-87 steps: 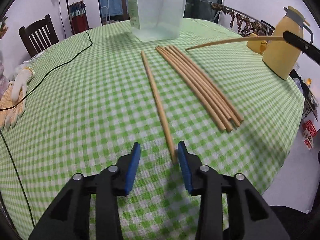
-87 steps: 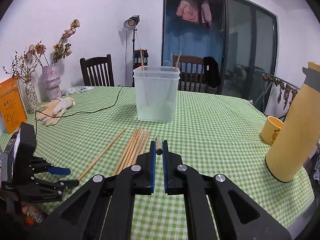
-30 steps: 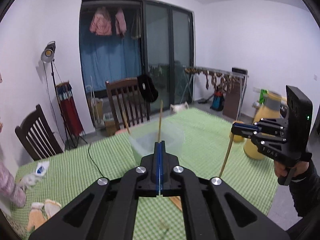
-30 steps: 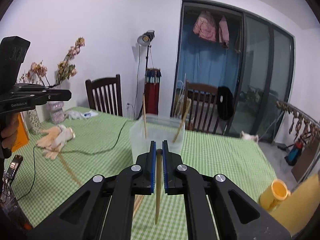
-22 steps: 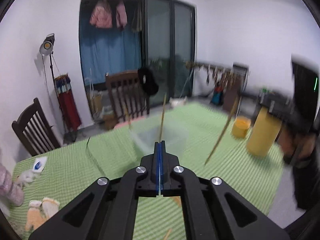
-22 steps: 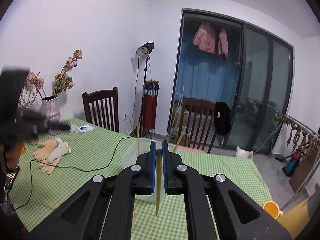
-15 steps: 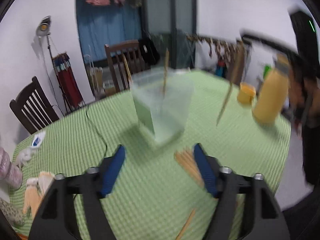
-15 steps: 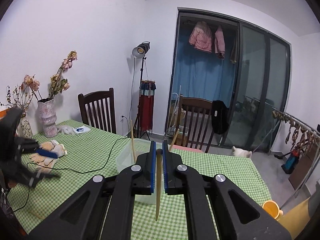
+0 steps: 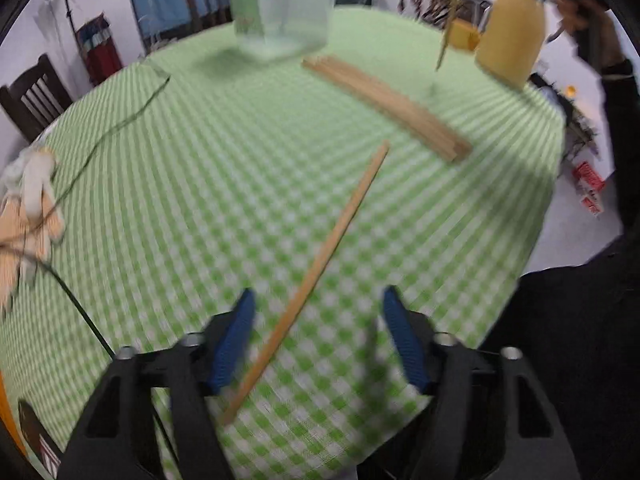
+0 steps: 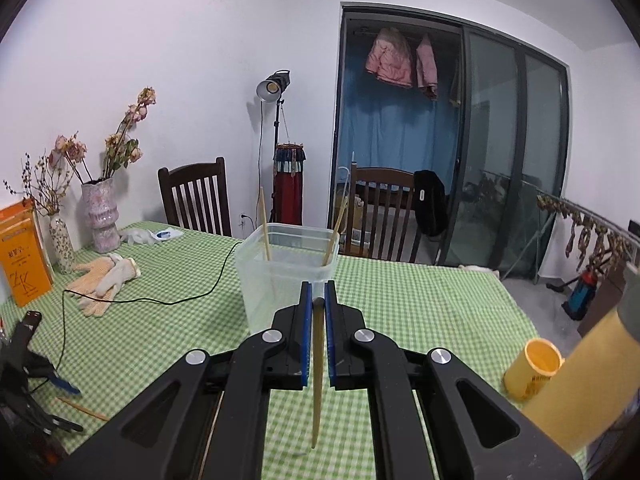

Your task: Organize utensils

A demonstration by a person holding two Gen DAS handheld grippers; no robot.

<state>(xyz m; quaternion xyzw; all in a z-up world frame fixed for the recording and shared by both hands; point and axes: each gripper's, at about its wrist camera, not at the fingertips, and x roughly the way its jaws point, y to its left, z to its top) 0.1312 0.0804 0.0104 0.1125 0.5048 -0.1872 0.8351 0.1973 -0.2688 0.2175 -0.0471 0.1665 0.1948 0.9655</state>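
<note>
In the left wrist view my left gripper [image 9: 318, 344] hangs low over the green checked table, its jaws closing. A single wooden chopstick [image 9: 332, 240] lies slantwise between them, nearer the left pad, and neither pad touches it. A bundle of several chopsticks [image 9: 384, 108] lies further back. Behind it stands the clear plastic container [image 9: 280, 4]. My right gripper [image 10: 318, 300] is shut on a chopstick [image 10: 317, 380] that hangs down from its pads, in front of the container [image 10: 288, 280]. Two chopsticks [image 10: 264, 224] lean inside that container.
A yellow flask [image 9: 512, 32] and a yellow cup [image 9: 464, 36] stand at the right rim. Gloves [image 10: 104, 280], a black cable [image 10: 160, 300], two vases with dried flowers [image 10: 100, 216] and an orange booklet [image 10: 20, 256] sit to the left. Chairs stand around the table.
My left gripper released its chopstick at the container, opened, and dropped to the table over the single chopstick. My right gripper kept its chopstick and shifted a little towards the container.
</note>
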